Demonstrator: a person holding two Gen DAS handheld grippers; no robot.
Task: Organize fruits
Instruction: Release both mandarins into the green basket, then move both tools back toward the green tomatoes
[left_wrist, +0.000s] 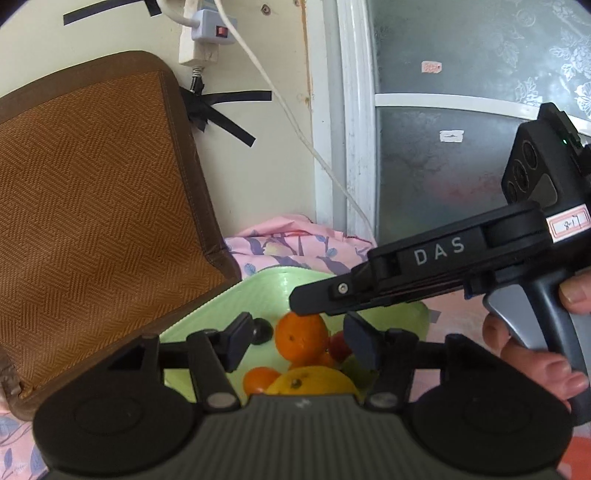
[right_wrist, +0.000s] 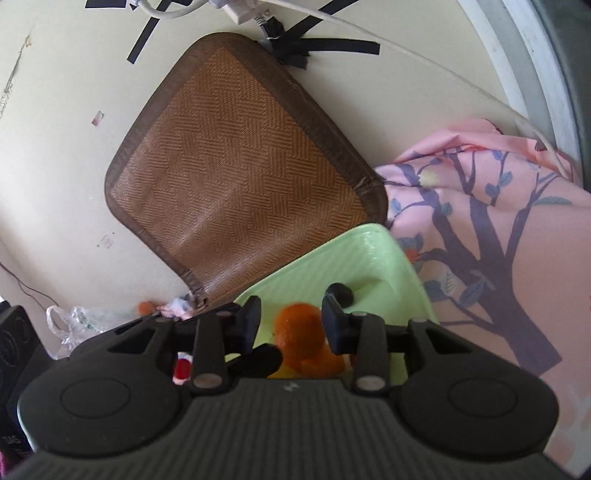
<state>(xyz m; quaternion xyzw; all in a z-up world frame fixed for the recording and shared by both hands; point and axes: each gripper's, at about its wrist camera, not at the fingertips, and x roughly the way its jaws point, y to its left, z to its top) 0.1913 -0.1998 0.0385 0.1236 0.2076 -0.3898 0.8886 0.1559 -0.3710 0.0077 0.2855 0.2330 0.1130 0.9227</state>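
Observation:
A pale green tray (left_wrist: 207, 317) holds several fruits: a large orange (left_wrist: 301, 339), a smaller orange (left_wrist: 258, 380), a yellow fruit (left_wrist: 314, 382), a red fruit (left_wrist: 338, 345) and a dark round one (left_wrist: 263, 330). My left gripper (left_wrist: 299, 343) is open just above the pile, its fingers either side of the large orange without touching it. My right gripper (right_wrist: 291, 325) is open over the same tray (right_wrist: 369, 254), fingers flanking the large orange (right_wrist: 301, 336). It also shows from the side in the left wrist view (left_wrist: 314, 299).
A brown woven mat (left_wrist: 92, 203) leans on the wall left of the tray. A pink patterned cloth (right_wrist: 498, 240) covers the surface to the right. A power strip (left_wrist: 199, 37) and white cable (left_wrist: 295, 122) hang on the wall. A plastic bag (right_wrist: 77, 321) lies at the left.

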